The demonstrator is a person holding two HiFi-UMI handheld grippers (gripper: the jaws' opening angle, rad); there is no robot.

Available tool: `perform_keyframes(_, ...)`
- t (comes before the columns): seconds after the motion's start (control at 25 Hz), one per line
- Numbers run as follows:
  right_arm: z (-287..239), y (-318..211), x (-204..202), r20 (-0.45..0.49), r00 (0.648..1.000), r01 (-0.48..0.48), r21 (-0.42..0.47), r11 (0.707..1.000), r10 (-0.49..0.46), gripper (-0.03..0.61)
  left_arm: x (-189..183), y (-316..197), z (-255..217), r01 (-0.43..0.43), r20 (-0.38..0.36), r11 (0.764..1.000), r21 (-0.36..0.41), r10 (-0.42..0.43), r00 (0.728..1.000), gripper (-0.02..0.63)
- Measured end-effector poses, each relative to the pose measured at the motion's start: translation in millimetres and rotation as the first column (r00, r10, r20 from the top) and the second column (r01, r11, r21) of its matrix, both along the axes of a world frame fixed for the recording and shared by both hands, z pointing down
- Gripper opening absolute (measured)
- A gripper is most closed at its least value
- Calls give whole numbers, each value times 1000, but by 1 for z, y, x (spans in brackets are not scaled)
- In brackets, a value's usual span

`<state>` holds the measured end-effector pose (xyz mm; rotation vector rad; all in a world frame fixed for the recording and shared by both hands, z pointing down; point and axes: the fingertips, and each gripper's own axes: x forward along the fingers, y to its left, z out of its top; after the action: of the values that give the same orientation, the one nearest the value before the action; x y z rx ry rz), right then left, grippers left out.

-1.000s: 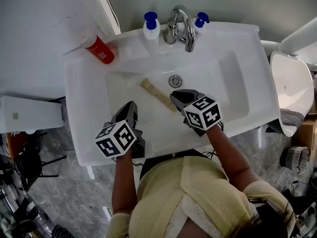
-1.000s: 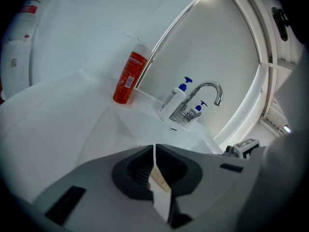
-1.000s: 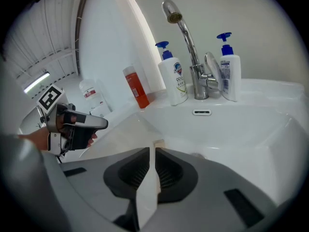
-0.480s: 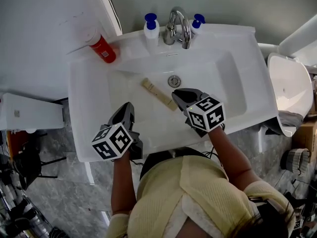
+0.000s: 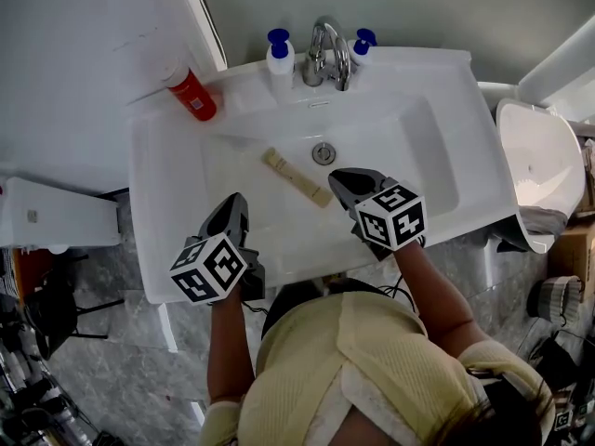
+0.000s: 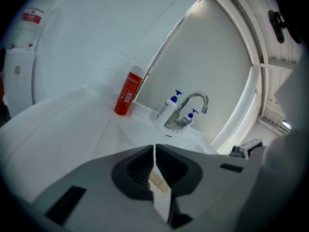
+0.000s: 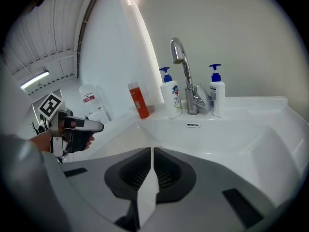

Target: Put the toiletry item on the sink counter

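Observation:
A beige stick-shaped toiletry item (image 5: 296,177) lies slantwise on the basin floor of the white sink (image 5: 167,193), left of the drain (image 5: 323,152). My right gripper (image 5: 344,183) hovers over the basin just right of the item's near end, jaws shut and empty. My left gripper (image 5: 234,208) is over the front left part of the basin, jaws shut with nothing held. In the left gripper view the item (image 6: 158,182) shows through the slit between the jaws of that gripper (image 6: 154,150). The right gripper (image 7: 152,152) looks toward the faucet, and the item is hidden there.
A chrome faucet (image 5: 325,49) stands at the back rim between two white pump bottles with blue tops (image 5: 277,52) (image 5: 361,43). A red bottle (image 5: 191,95) stands on the back left corner of the counter. A white toilet (image 5: 544,156) is at the right.
Both grippers have eased back a little toward the sink's front edge, the left one also slightly leftward. The beige item has not moved.

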<state>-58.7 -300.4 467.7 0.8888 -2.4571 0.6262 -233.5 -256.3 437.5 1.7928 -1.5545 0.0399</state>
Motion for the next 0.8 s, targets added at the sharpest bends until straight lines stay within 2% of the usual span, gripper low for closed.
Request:
perform_keyframes(0.32, -10, 2, -1, 28, 999, -31, 12, 999, 30, 34, -6, 6, -1, 6, 115, 1000, 25, -8, 993, 48)
perform_keyframes(0.8, -20, 3, -3, 36, 998, -60, 33, 998, 58, 27, -5, 9, 1, -12, 235, 1000, 17, 8, 972, 48)
